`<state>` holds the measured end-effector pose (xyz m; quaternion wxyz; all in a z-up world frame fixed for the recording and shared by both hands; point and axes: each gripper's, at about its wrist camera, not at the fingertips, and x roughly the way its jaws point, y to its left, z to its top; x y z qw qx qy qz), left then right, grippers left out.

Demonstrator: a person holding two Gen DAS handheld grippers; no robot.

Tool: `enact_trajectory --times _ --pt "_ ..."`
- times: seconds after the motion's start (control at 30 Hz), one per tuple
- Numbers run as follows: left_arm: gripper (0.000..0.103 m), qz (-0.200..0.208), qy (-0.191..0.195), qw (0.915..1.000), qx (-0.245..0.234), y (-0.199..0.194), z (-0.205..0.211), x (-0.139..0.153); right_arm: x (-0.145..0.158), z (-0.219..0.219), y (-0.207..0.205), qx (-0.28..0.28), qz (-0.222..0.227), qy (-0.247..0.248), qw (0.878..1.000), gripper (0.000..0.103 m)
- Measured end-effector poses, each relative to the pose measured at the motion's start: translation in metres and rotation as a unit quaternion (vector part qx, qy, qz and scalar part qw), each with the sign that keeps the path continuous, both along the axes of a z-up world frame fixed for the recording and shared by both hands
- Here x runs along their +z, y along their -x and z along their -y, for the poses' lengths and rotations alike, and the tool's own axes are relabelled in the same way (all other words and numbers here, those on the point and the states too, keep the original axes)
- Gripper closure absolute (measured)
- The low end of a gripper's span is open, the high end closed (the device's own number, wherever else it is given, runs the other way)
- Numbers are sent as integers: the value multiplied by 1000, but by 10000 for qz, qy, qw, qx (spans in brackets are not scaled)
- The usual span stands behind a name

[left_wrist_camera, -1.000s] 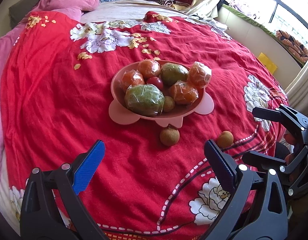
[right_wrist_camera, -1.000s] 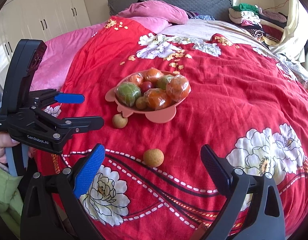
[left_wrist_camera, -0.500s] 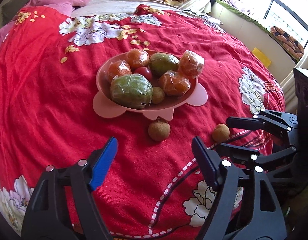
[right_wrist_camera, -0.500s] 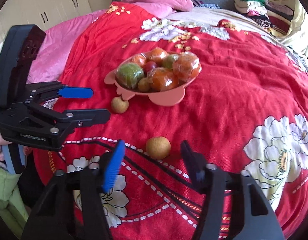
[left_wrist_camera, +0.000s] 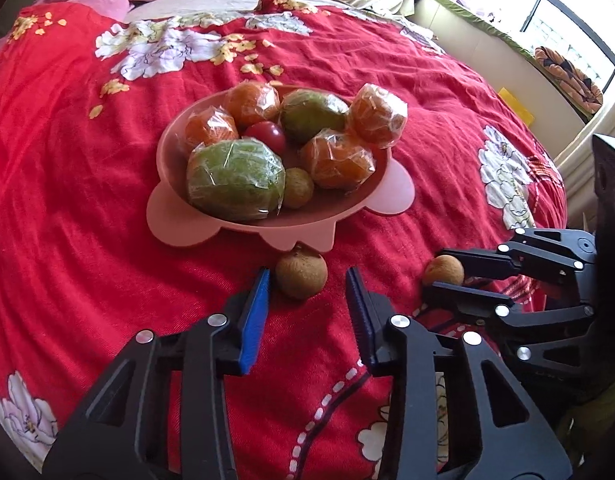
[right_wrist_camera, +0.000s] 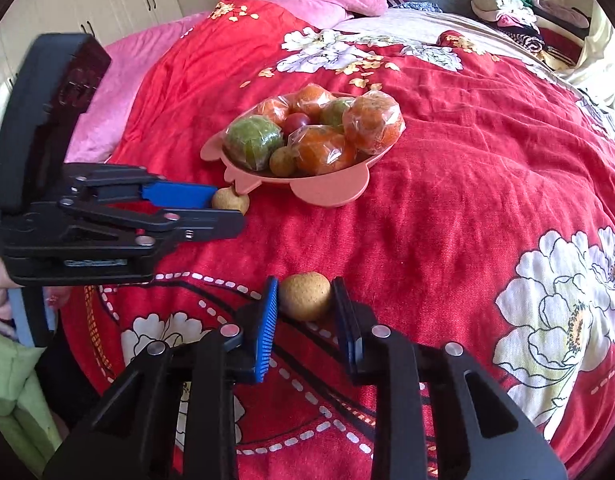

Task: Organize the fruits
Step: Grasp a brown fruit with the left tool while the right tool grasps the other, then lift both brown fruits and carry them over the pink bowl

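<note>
Both grippers are closing on loose brown fruits lying on the red bedspread (left_wrist_camera: 107, 220). Left gripper (left_wrist_camera: 307, 280) brackets the fruit (left_wrist_camera: 301, 276) just near of the pink bowl (left_wrist_camera: 395, 196), pads not yet touching it. Right gripper (right_wrist_camera: 303, 296) has its pads against the other fruit (right_wrist_camera: 305, 296), well apart from the bowl. Pickup is the step in hand; next, I judge, comes a lift and carry to the bowl. It is crowded, leaving little room; the bedspread around is open.
</note>
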<state>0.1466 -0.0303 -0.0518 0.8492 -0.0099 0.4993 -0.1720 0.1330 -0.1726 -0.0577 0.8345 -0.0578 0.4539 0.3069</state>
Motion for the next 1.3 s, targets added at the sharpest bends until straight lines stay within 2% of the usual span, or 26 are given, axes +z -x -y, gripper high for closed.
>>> enact_trajectory --times 0.17,0.27,0.57,0.9,1.3 --pt "81 12 7 10000 66 -6 -2 -4 1 0 1 32 -17 -46 10000 77" --pt "84 1 146 9998 117 -9 -5 -5 1 0 2 42 -21 -60 10000 77" --pt "84 25 242 9997 70 4 -11 5 14 1 7 96 74 -173 9998 77" --pt "84 372 365 9983 275 13 -31 39 33 -7 1 185 279 -244 9991 77" --pt "84 558 265 9967 530 -9 -54 56 47 -22 -18 223 474 -303 9982 77"
